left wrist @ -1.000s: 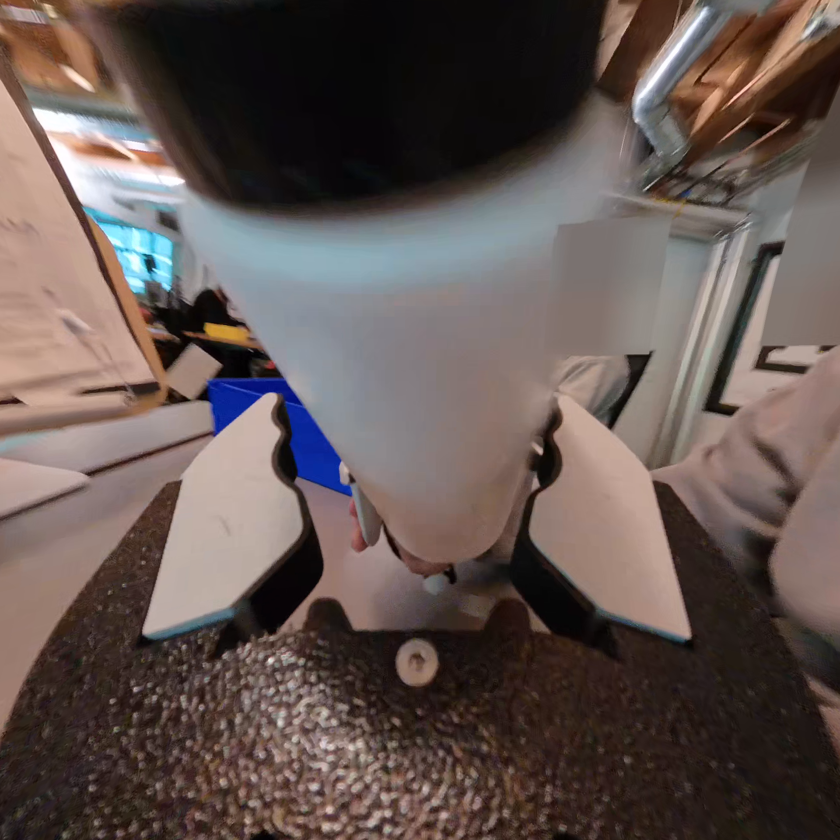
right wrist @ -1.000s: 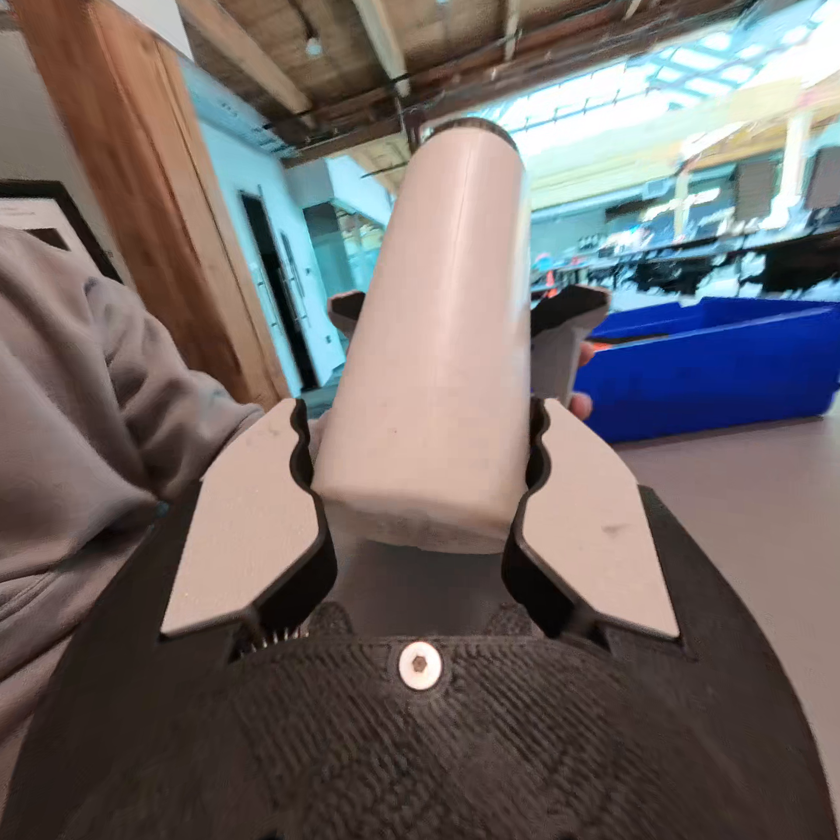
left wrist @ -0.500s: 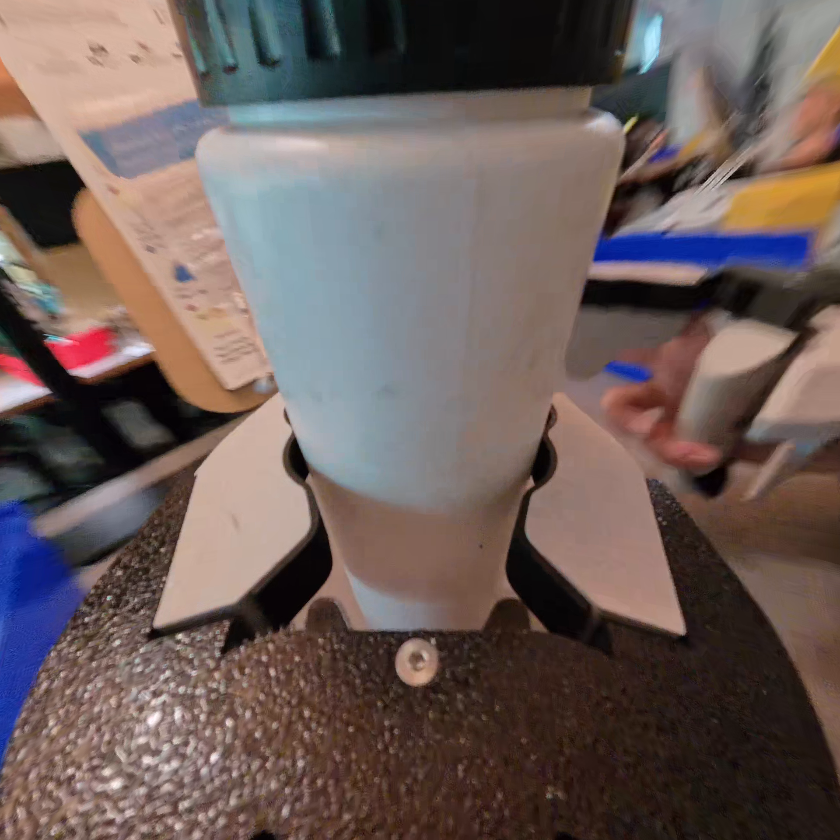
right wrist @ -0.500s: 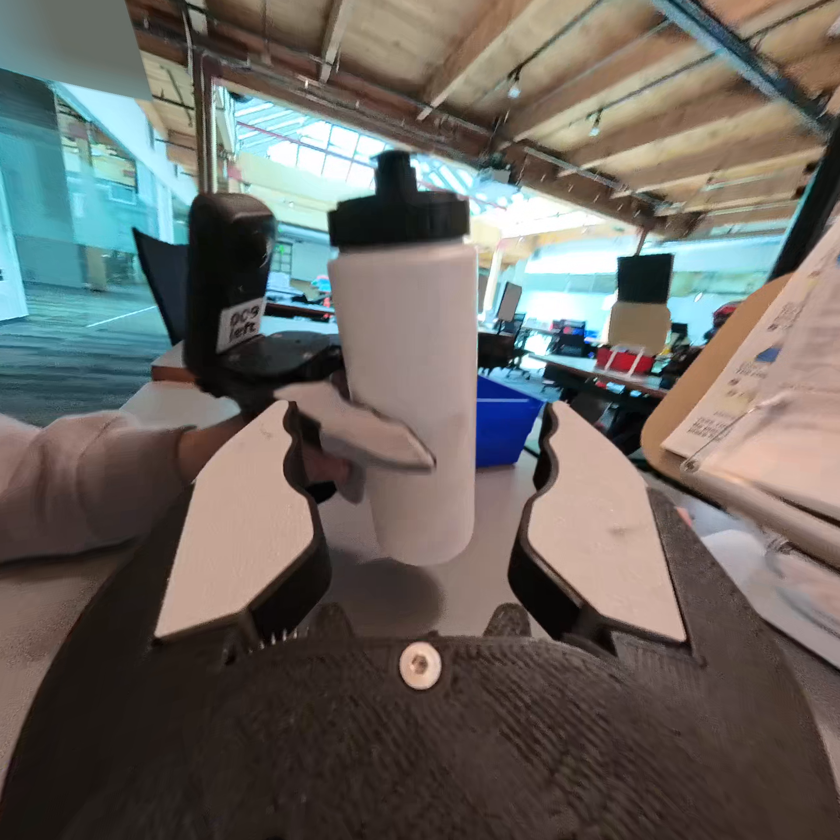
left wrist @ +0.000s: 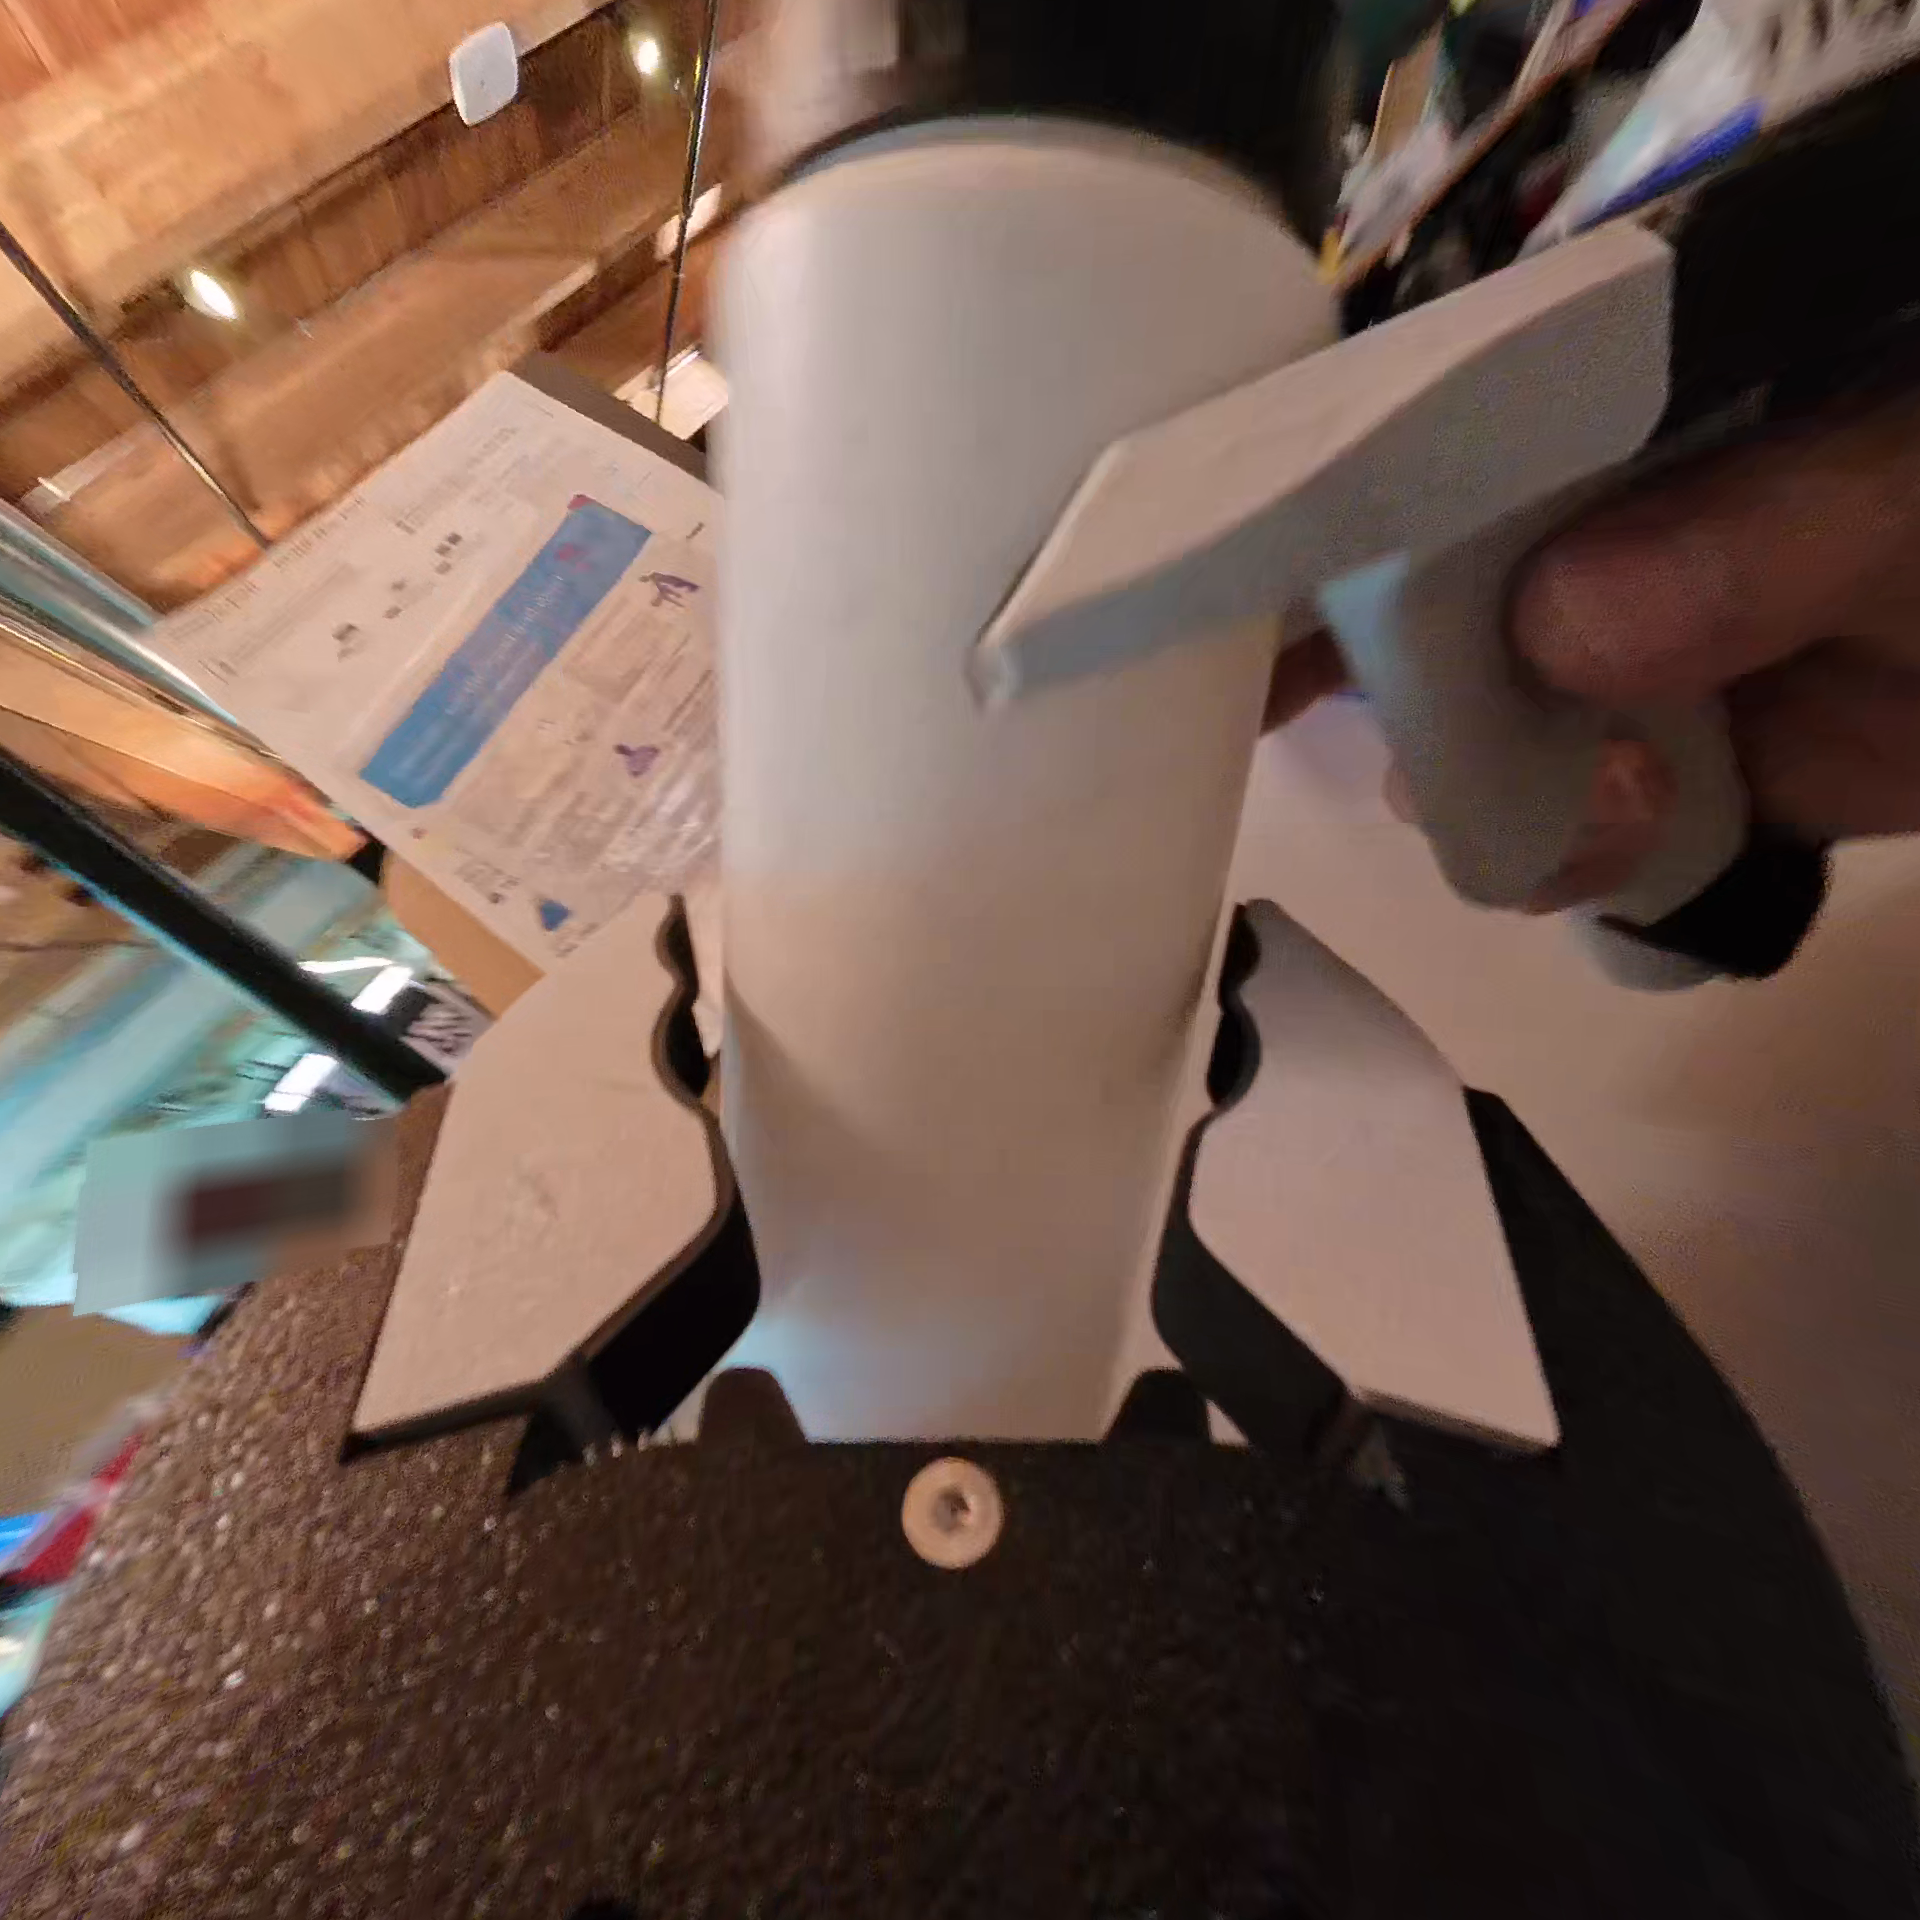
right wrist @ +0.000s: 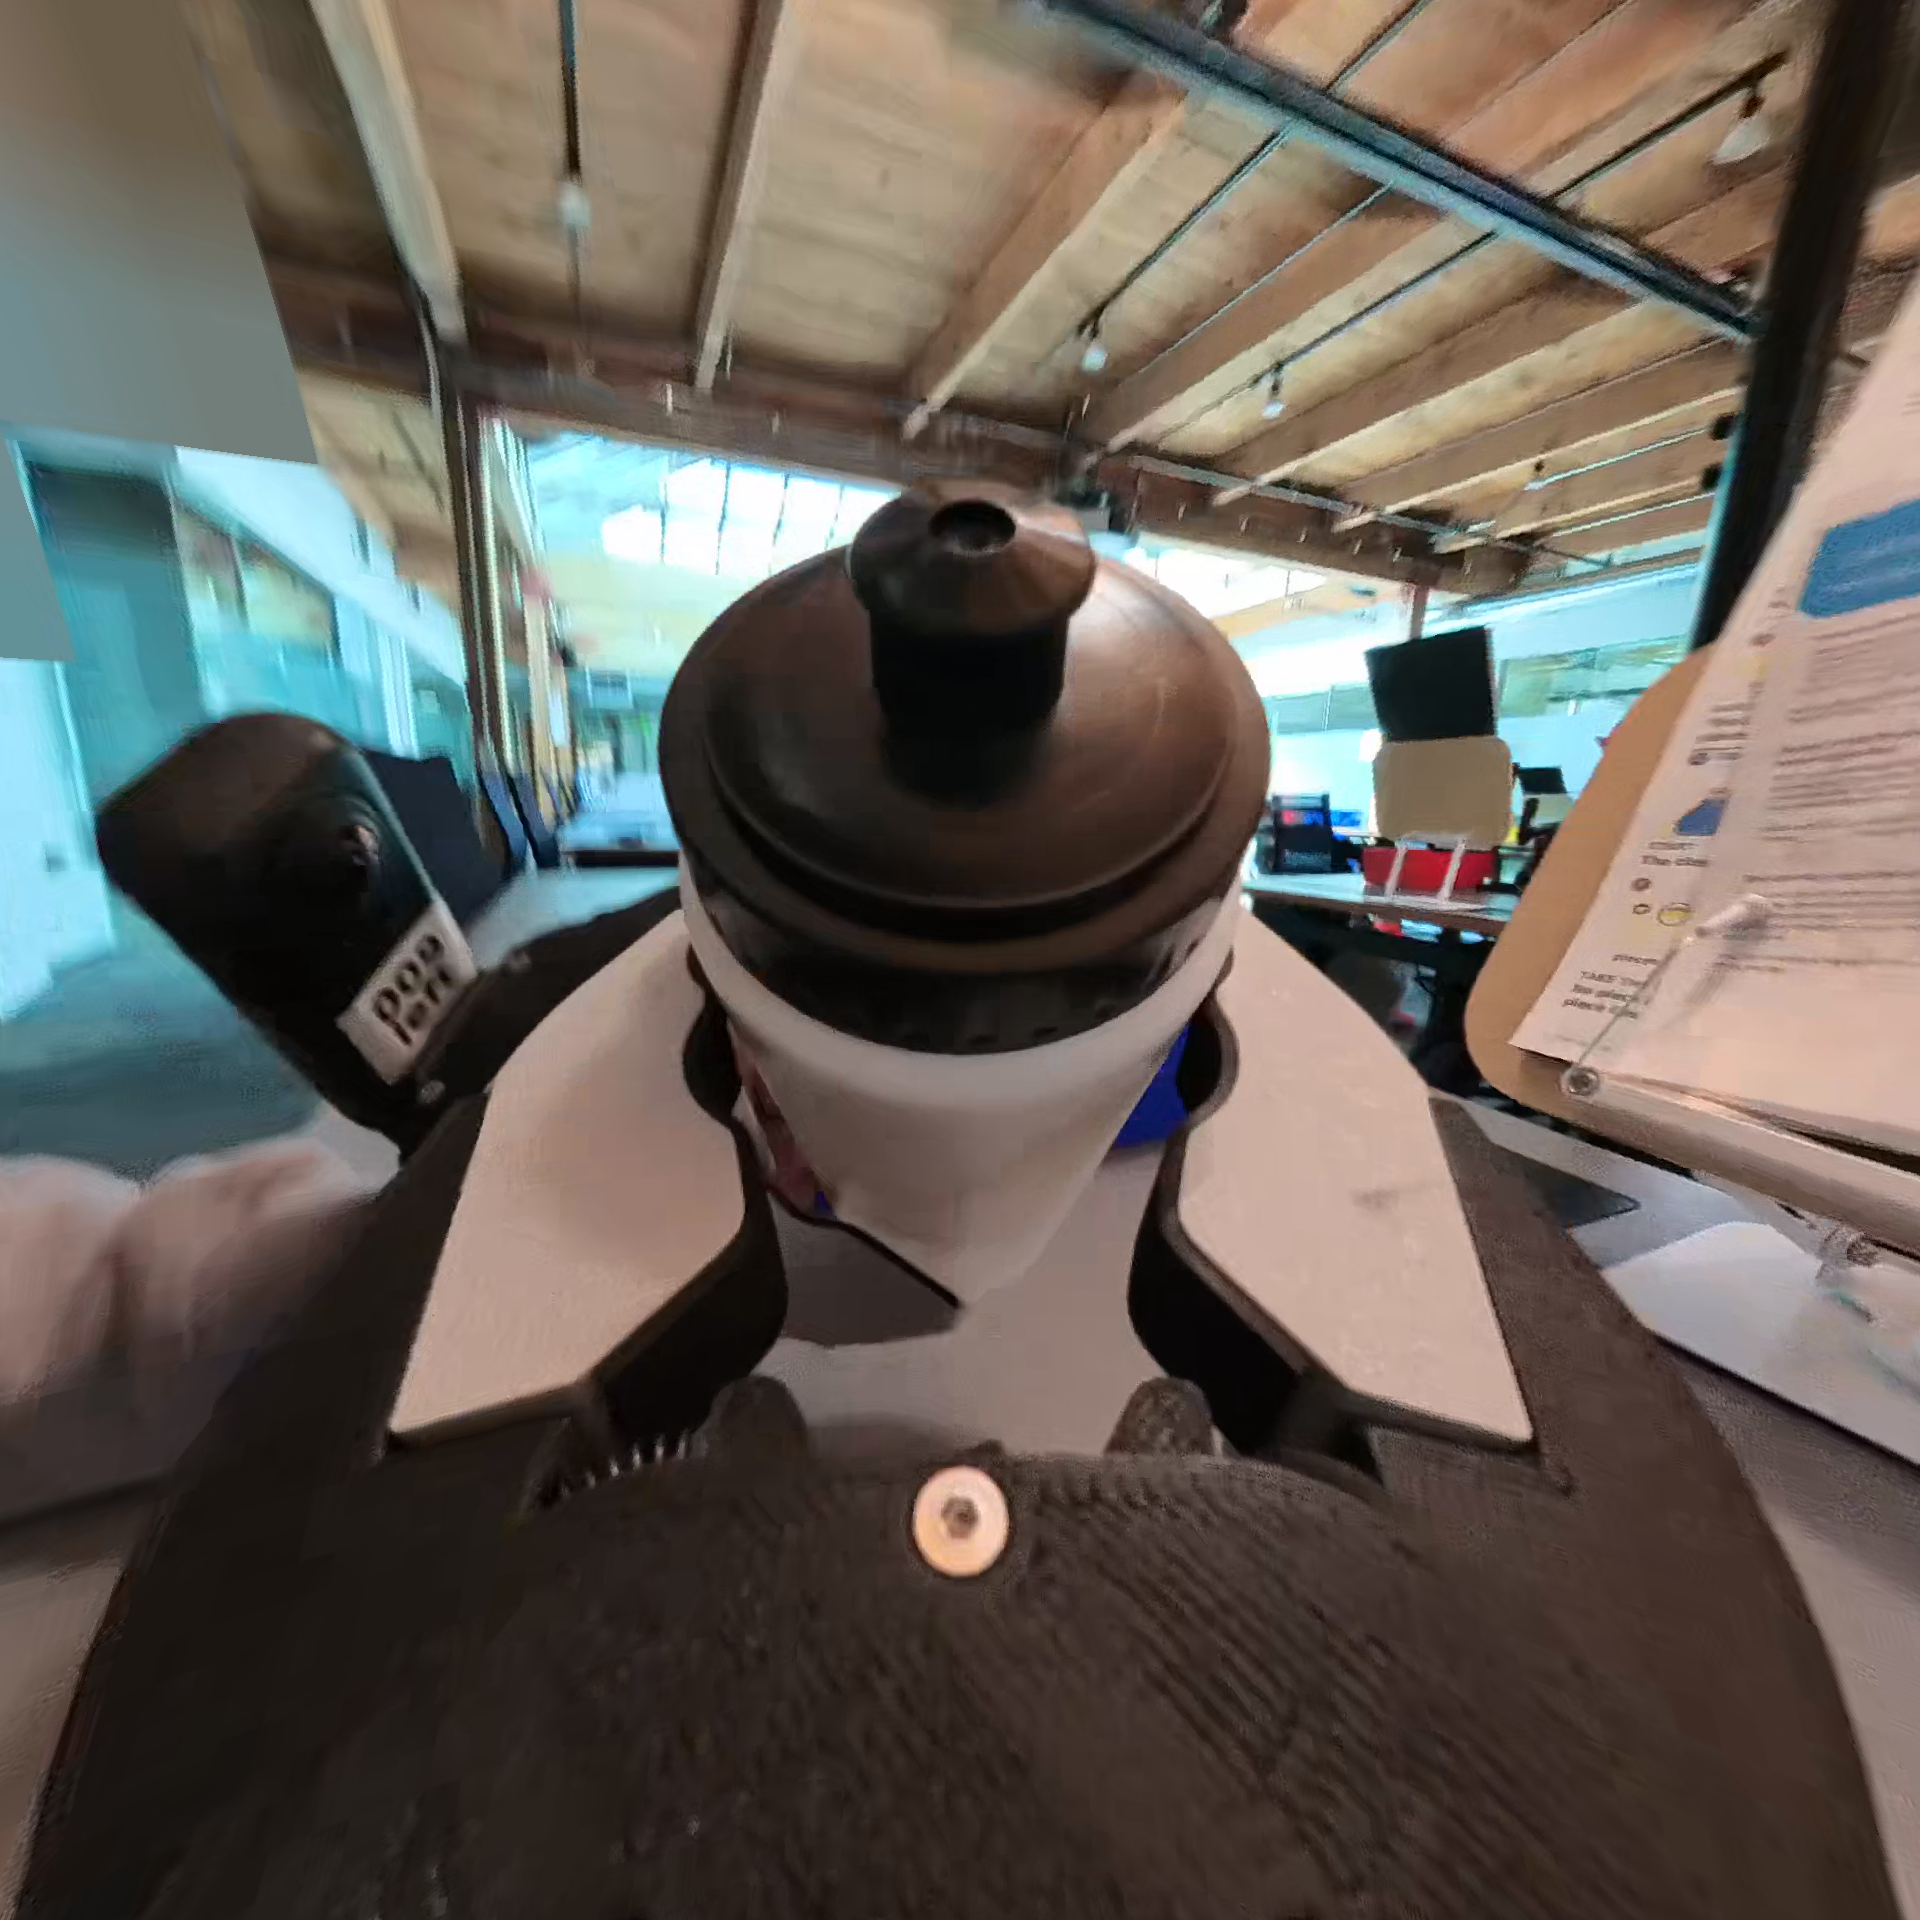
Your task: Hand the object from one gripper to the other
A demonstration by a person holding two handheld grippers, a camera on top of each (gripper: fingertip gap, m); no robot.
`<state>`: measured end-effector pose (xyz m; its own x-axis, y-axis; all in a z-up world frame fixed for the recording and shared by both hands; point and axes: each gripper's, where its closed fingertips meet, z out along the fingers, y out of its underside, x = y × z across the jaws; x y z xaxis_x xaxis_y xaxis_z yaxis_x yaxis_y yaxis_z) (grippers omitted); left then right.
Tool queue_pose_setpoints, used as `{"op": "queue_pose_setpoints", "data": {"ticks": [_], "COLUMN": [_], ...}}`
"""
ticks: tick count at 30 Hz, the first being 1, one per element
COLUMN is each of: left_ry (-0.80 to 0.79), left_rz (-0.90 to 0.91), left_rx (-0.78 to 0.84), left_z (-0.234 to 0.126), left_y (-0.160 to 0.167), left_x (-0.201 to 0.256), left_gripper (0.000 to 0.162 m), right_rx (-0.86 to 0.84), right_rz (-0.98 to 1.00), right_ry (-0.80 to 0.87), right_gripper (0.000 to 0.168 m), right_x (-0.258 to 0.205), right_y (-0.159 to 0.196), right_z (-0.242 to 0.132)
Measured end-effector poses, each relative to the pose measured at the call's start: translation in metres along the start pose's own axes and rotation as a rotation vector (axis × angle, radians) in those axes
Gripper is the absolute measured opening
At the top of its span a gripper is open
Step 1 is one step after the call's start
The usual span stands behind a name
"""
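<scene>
Plainly one white bottle [left wrist: 977, 790], two grippers, left gripper [left wrist: 961, 1049] clamping it

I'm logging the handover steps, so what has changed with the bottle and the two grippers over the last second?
A second ago the right gripper clamped the bottle's base. It then let go, the left gripper took the lower body, and the right has since returned around the bottle near the black cap; whether it grips yet is unclear. The left's hold is unchanged over the last half second.
</scene>
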<state>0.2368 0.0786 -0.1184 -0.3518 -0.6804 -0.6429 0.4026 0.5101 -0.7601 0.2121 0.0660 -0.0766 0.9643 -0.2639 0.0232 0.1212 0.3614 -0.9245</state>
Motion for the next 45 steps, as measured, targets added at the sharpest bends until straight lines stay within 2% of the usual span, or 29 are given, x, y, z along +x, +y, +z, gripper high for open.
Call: {"op": "queue_pose_setpoints", "data": {"ticks": [3,6,8,10,11,13,15,18,20,21,25,29,30,32,34,37,40,42,44,45], "left_ry": [0.058,0.239,0.349,0.469,0.524,0.552,0.555,0.576,0.544,0.523,0.401,0.283,0.255,0.226,0.181,0.100,0.114,0.155,0.207,0.212], "left_rz": [-0.374,-0.849,-1.105,-1.237,-1.257,-1.247,-1.215,-1.194,-1.215,-1.240,-1.311,-1.220,-1.165,-1.074,-1.000,-0.892,-0.882,-0.911,-0.940,-0.941], "left_rx": [0.088,0.273,0.381,0.436,0.446,0.399,0.376,0.326,0.323,0.322,0.330,0.248,0.213,0.173,0.140,0.161,0.244,0.279,0.333,0.345], "left_z": [-0.005,-0.013,-0.017,-0.019,-0.020,-0.017,-0.017,-0.015,-0.013,-0.012,-0.012,-0.012,-0.011,-0.010,-0.009,-0.014,-0.021,-0.021,-0.023,-0.023], "left_y": [-0.001,-0.011,-0.015,-0.020,-0.024,-0.024,-0.022,-0.020,-0.016,-0.013,0.000,0.017,0.021,0.022,0.021,0.013,-0.004,-0.012,-0.024,-0.028], "left_x": [-0.018,-0.029,-0.034,-0.029,-0.025,-0.016,-0.013,-0.010,-0.014,-0.017,-0.037,-0.048,-0.047,-0.044,-0.045,-0.057,-0.061,-0.055,-0.049,-0.048], "left_gripper": [0.108,0.112,0.112,0.112,0.111,0.122,0.113,0.111,0.110,0.109,0.107,0.102,0.102,0.101,0.101,0.101,0.101,0.101,0.101,0.101], "right_rx": [0.201,0.408,0.449,0.429,0.394,0.352,0.329,0.292,0.235,0.189,-0.143,-0.368,-0.410,-0.505,-0.625,-0.696,-0.722,-0.727,-0.731,-0.712], "right_rz": [0.240,0.489,0.595,0.623,0.603,0.530,0.494,0.493,0.455,0.389,0.015,-0.561,-0.671,-0.776,-0.897,-1.022,-1.100,-1.162,-1.259,-1.322], "right_ry": [0.016,-0.019,-0.048,-0.056,-0.050,-0.064,-0.085,-0.091,-0.030,0.021,0.192,0.368,0.361,0.232,0.197,0.162,0.233,0.307,0.422,0.460], "right_gripper": [0.086,0.085,0.085,0.085,0.085,0.085,0.086,0.086,0.089,0.092,0.127,0.138,0.137,0.125,0.111,0.112,0.106,0.114,0.113,0.100], "right_x": [0.027,0.048,0.053,0.050,0.048,0.039,0.033,0.036,0.045,0.050,0.069,0.083,0.079,0.060,0.057,0.051,0.057,0.067,0.083,0.086], "right_y": [-0.029,-0.050,-0.049,-0.041,-0.035,-0.031,-0.033,-0.031,-0.024,-0.019,0.013,0.019,0.025,0.052,0.074,0.089,0.091,0.088,0.079,0.071], "right_z": [-0.020,-0.040,-0.042,-0.037,-0.033,-0.028,-0.026,-0.027,-0.027,-0.028,-0.028,-0.034,-0.032,-0.025,-0.024,-0.023,-0.019,-0.019,-0.023,-0.025]}}
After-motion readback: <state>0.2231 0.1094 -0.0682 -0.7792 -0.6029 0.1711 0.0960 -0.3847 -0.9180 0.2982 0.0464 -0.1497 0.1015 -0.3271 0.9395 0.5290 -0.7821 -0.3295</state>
